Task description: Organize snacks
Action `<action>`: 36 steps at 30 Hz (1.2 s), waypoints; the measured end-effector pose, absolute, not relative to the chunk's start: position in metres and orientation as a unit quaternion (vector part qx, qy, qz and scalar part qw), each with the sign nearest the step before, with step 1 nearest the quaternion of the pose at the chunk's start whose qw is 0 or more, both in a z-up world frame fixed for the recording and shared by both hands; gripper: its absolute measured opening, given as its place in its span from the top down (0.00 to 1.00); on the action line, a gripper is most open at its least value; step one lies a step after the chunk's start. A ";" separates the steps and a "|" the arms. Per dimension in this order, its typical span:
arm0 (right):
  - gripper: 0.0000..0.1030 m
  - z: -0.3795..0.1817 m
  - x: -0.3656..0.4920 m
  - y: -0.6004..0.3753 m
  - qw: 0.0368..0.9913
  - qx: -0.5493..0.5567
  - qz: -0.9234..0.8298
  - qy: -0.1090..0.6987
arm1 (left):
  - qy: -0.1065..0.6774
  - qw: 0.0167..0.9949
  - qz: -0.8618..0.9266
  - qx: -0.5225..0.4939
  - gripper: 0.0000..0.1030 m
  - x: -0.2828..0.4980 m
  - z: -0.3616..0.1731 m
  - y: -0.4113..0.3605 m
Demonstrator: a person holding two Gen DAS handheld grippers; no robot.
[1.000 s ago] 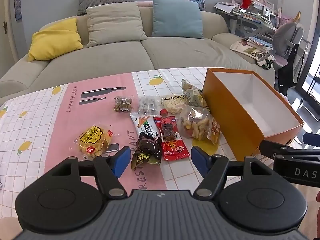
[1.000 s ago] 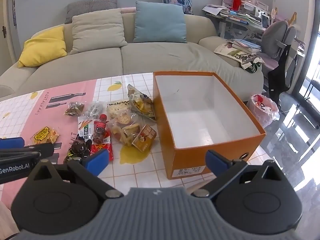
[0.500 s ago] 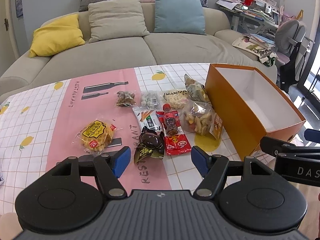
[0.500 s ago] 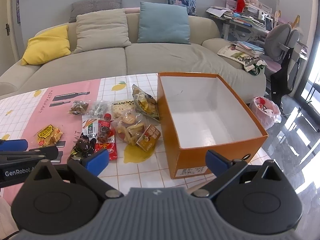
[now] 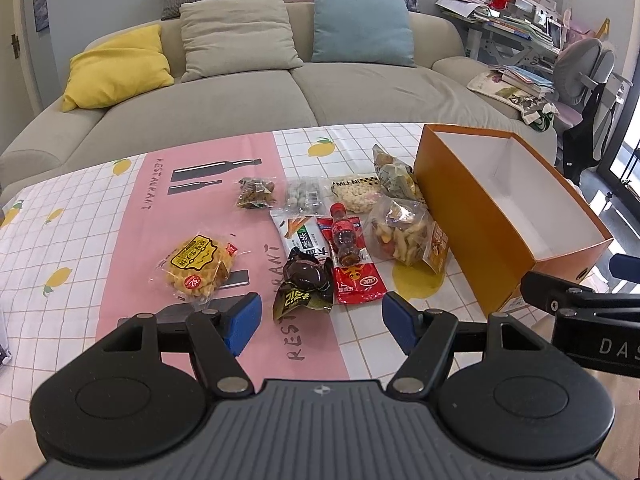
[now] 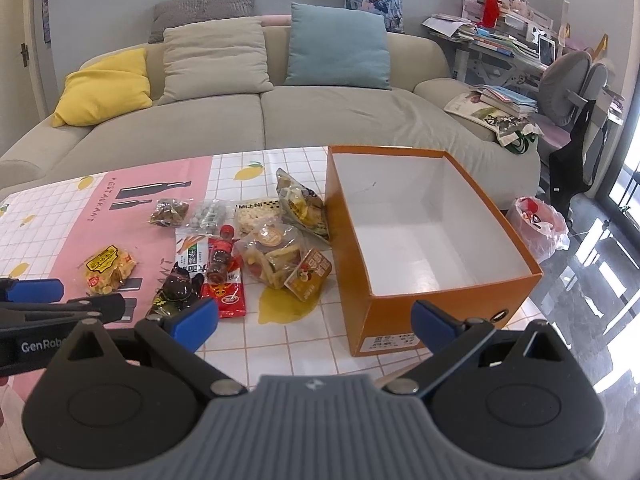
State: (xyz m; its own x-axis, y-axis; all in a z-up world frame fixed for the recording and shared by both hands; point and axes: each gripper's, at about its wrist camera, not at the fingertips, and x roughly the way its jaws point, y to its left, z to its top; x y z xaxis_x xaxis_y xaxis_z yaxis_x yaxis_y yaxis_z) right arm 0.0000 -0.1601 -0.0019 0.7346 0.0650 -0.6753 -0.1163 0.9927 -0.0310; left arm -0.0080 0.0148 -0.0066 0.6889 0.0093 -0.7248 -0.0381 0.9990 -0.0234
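Several snack packs lie on the table: a yellow noodle pack (image 5: 198, 266), a dark brown pack (image 5: 306, 284), a red packet (image 5: 354, 276) with a small cola bottle (image 5: 344, 236) on it, and a clear bag of chips (image 5: 404, 232). An empty orange box (image 5: 480, 216) stands to their right; it also shows in the right wrist view (image 6: 400, 320). My left gripper (image 5: 322, 320) is open and empty, just short of the dark pack. My right gripper (image 6: 314, 320) is open and empty, before the box's near left corner.
A beige sofa (image 5: 256, 108) with cushions stands behind the table. A cluttered desk and grey chair (image 6: 568, 92) are at the right, with a bagged bin (image 6: 538, 224) on the floor. The table's near edge runs under both grippers.
Both grippers have risen and drawn back slightly, so the snacks and box sit a little lower and farther in view. Both stay open and empty.
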 end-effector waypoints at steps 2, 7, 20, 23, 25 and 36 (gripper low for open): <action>0.03 -0.002 0.000 -0.160 0.931 -0.036 0.049 0.361 | 0.394 0.919 0.014 -0.019 0.21 -0.008 -0.006 0.016; 0.03 -0.002 -0.001 -0.159 0.930 -0.037 0.050 0.361 | 0.394 0.919 0.015 -0.021 0.21 -0.009 -0.005 0.017; 0.03 -0.001 -0.004 -0.158 0.931 -0.037 0.051 0.361 | 0.394 0.919 0.015 -0.022 0.21 -0.010 -0.004 0.017; 0.03 0.000 -0.005 -0.158 0.931 -0.037 0.051 0.361 | 0.395 0.918 0.016 -0.023 0.21 -0.010 -0.004 0.018; 0.03 0.000 -0.005 -0.158 0.930 -0.037 0.052 0.361 | 0.395 0.918 0.016 -0.023 0.21 -0.010 -0.004 0.018; 0.03 0.001 -0.007 -0.159 0.930 -0.037 0.051 0.362 | 0.398 0.917 0.018 -0.026 0.21 -0.013 -0.005 0.018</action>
State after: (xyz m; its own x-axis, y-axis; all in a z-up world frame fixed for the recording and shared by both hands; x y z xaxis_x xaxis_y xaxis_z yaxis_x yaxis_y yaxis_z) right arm -0.0066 -0.1587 0.0014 0.7326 0.0680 -0.6773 -0.1219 0.9920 -0.0323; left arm -0.0128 0.0181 -0.0052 0.6832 0.0119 -0.7301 -0.0528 0.9981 -0.0331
